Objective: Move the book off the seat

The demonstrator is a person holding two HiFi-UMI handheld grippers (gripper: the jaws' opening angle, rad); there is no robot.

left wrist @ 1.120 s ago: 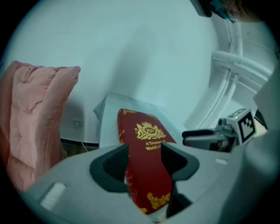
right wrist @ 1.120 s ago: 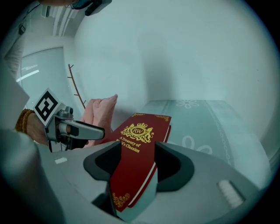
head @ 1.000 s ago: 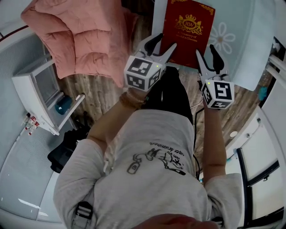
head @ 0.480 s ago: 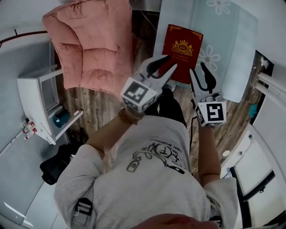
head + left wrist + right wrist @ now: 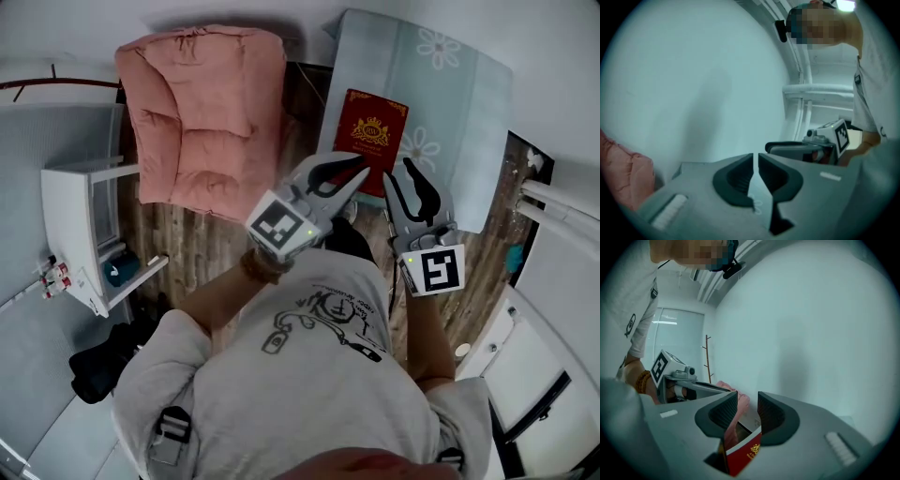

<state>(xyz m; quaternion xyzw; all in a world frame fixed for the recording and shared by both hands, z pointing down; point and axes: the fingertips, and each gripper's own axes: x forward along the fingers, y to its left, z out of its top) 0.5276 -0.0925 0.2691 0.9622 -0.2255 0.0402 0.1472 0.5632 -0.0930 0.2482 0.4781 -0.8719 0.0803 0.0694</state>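
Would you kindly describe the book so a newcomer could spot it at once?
Find the pale blue, daisy-printed surface beside the pink quilted armchair. The book lies flat on it, the only dark red thing there, with a gold crest.

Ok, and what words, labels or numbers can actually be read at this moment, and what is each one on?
Nothing reads clearly enough to quote.
Red book: gold crest with gold lettering beneath it on the cover, too small to read in the head view or the right gripper view.
Shirt: a printed line of script beside a drawing, upside down and too small to read.
Marker cubes: black-and-white square patterns, no words.
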